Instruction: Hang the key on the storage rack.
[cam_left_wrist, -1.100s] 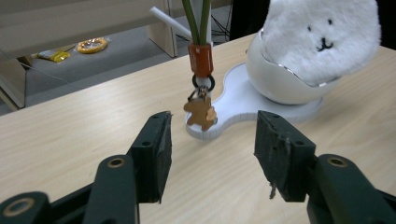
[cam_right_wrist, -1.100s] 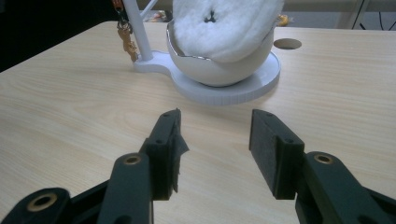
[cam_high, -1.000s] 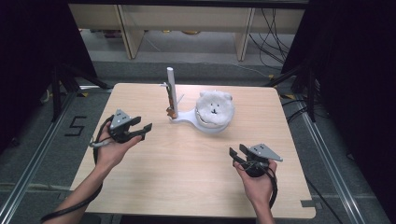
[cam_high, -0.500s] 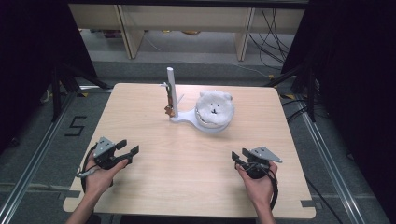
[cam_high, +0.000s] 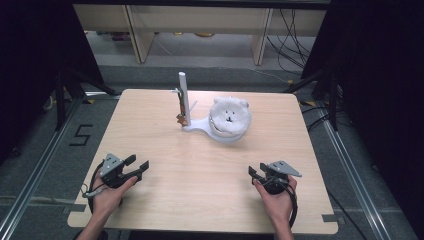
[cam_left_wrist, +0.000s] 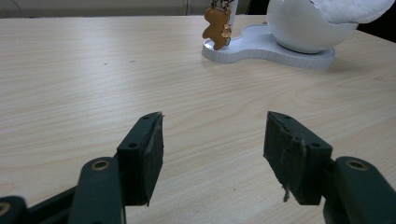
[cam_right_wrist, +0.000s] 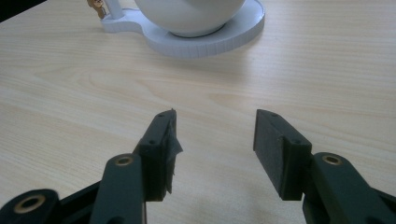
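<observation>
A white stand (cam_high: 200, 127) sits at the back middle of the wooden table (cam_high: 165, 150). It has an upright post (cam_high: 183, 95) with a small brown bear charm (cam_high: 180, 119) hanging from it, and a round bowl holding a white plush face (cam_high: 230, 116). My left gripper (cam_high: 137, 167) rests near the front left, open, with nothing between its jaws. My right gripper (cam_high: 255, 174) rests near the front right, also open and holding nothing. The left gripper view shows the bear charm (cam_left_wrist: 217, 25) and the stand's base (cam_left_wrist: 261, 46) well ahead of the left gripper (cam_left_wrist: 212, 140). The bowl's base (cam_right_wrist: 196, 37) lies beyond the right gripper (cam_right_wrist: 214, 135).
Wooden shelving legs (cam_high: 137, 30) and loose cables (cam_high: 295, 35) stand on the floor behind the table. Metal rails (cam_high: 30, 175) run along the floor on both sides. A floor mark reading 5 (cam_high: 80, 135) lies left of the table.
My left gripper has drawn back from the table's middle left to the front left edge. My right gripper has slid slightly back toward the front edge. The stand has not moved.
</observation>
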